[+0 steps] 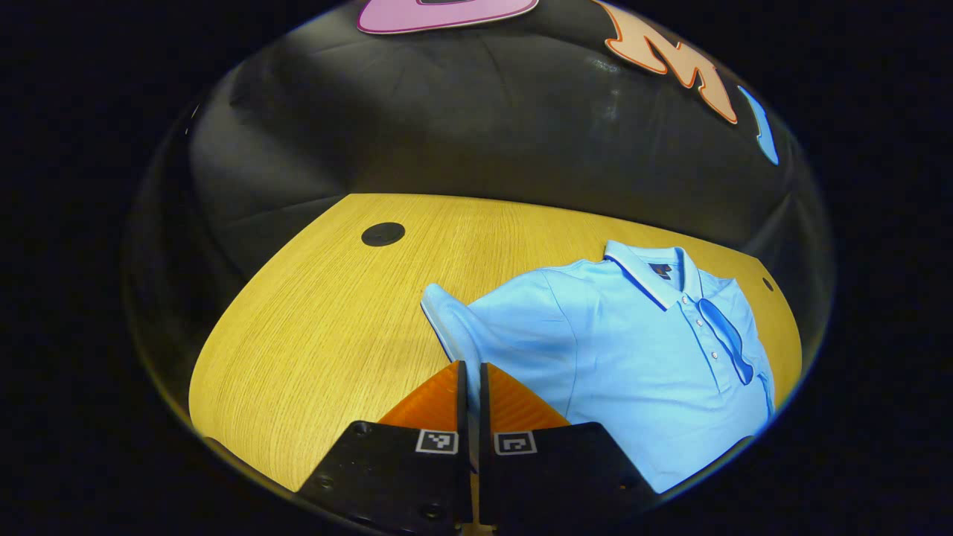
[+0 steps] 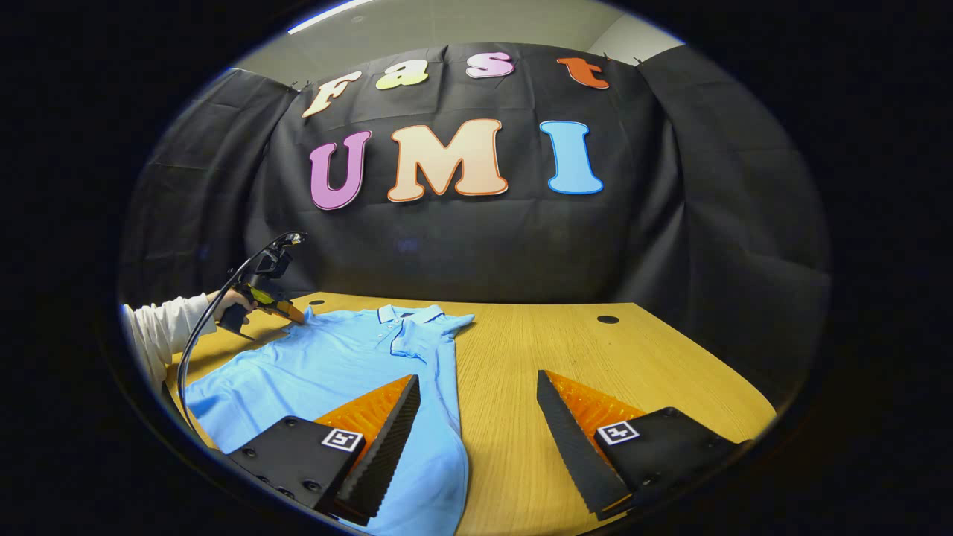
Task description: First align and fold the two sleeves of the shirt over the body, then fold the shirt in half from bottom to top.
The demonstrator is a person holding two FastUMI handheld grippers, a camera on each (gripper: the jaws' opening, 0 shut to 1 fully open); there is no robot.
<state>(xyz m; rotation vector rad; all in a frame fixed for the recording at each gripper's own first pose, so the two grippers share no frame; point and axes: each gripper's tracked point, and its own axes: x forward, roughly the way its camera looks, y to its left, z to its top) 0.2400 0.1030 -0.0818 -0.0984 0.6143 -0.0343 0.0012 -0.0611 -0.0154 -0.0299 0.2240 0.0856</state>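
Right claw (image 2: 476, 402) agape above shirt (image 2: 327, 372) and table (image 2: 595, 350); left claw (image 2: 298, 316) at sleeve.

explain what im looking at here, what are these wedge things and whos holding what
No robot here: a person holds a two-finger gripper in each hand, and each carries a camera looking along its own fingers. The wedges at the bottom of each picture are those fingers. In the left gripper view, the left gripper is closed on the sleeve of a light blue polo shirt lying on a wooden table. In the right gripper view, the right gripper is open above the table, holding nothing; farther off, a hand in a white sleeve holds the other gripper.
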